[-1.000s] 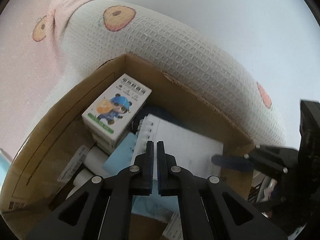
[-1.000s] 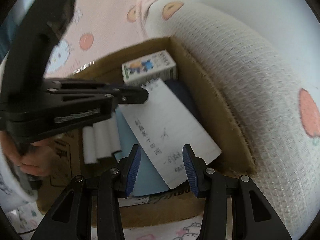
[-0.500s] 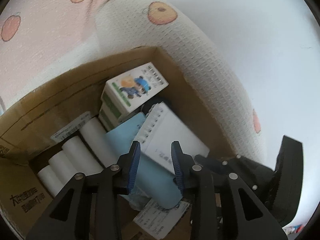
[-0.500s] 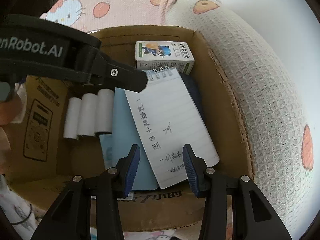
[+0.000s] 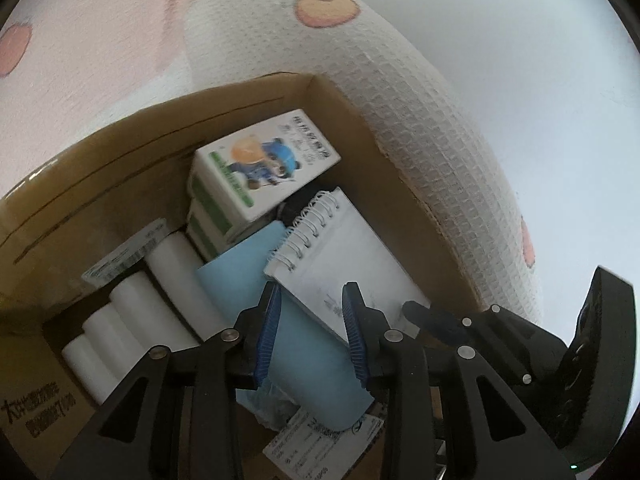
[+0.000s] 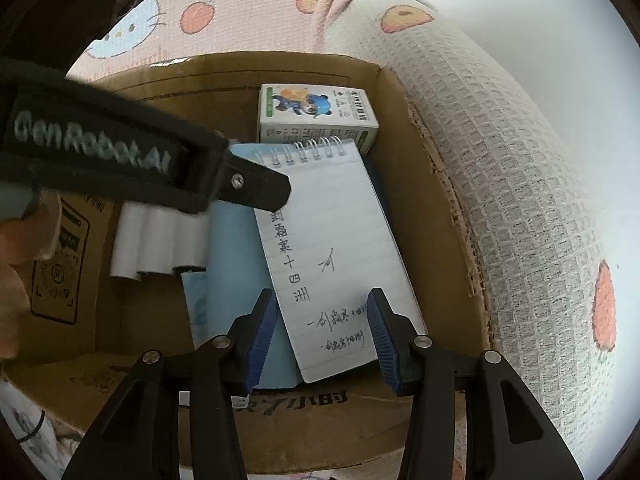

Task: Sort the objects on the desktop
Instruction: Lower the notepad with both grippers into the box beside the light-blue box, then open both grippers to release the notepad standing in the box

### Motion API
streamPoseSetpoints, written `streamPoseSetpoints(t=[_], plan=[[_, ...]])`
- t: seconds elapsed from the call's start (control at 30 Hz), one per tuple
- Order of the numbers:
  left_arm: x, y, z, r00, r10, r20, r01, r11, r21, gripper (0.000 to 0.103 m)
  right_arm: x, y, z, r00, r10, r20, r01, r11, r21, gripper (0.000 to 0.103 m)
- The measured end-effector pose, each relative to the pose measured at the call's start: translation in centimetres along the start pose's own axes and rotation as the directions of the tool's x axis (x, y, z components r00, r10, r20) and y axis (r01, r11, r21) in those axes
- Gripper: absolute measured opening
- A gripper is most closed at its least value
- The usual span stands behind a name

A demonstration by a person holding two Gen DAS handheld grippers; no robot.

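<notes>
An open cardboard box (image 5: 120,184) (image 6: 412,184) holds a spiral notebook (image 5: 352,256) (image 6: 332,240) with handwriting. It lies on a light blue booklet (image 5: 240,276) (image 6: 232,264), beside white paper rolls (image 5: 132,312) (image 6: 156,240) and a small carton with a cartoon panda (image 5: 260,164) (image 6: 316,108). My left gripper (image 5: 310,300) hovers over the notebook's corner. Its jaws are closing and nothing is pressed between them. My right gripper (image 6: 322,304) hangs open above the notebook's lower end. One of the left gripper's fingers (image 6: 260,188) reaches over the notebook's top.
A cream waffle-weave blanket with orange prints (image 5: 420,120) (image 6: 500,160) wraps the box's far and right sides. Pink printed cloth (image 6: 240,12) lies behind. A person's hand (image 6: 12,292) shows at the left. A printed slip (image 5: 312,440) rests near the box's front.
The left gripper's jaws went from shut to apart. Both views rolled, and the left gripper sank closer to the box's contents. The notebook lies where it was.
</notes>
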State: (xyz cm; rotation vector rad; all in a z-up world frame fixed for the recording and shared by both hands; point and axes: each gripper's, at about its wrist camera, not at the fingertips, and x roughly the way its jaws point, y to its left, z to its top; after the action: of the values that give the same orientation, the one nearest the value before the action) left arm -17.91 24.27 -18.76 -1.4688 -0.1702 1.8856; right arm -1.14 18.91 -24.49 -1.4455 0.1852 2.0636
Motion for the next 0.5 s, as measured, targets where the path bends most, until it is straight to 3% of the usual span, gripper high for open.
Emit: streamPoseSetpoints(t=[0.17, 0.27, 0.43, 0.5], plan=[[1.3, -0.7, 0.6, 1.000, -0.009, -0.012, 0.010, 0.999, 0.034, 0.020, 0.2, -0.9, 0.6, 1.000, 0.004, 0.006, -0.004, 0.998, 0.058, 0.043], [1.9, -1.1, 0.8, 1.000, 0.025, -0.009, -0.025, 0.998, 0.063, 0.020, 0.5, -1.4, 0.9, 1.000, 0.001, 0.003, -0.002, 0.996, 0.085, 0.044], [1.5, -0.8, 1.0, 1.000, 0.017, -0.005, -0.016, 0.998, 0.063, 0.020, 0.4, -1.4, 1.1, 1.000, -0.005, 0.013, 0.003, 0.996, 0.084, 0.044], [0.7, -0.7, 1.4, 0.999, 0.045, 0.021, -0.046, 0.997, 0.062, 0.024, 0.2, -1.5, 1.1, 1.000, 0.005, 0.014, -0.006, 0.995, 0.097, 0.044]])
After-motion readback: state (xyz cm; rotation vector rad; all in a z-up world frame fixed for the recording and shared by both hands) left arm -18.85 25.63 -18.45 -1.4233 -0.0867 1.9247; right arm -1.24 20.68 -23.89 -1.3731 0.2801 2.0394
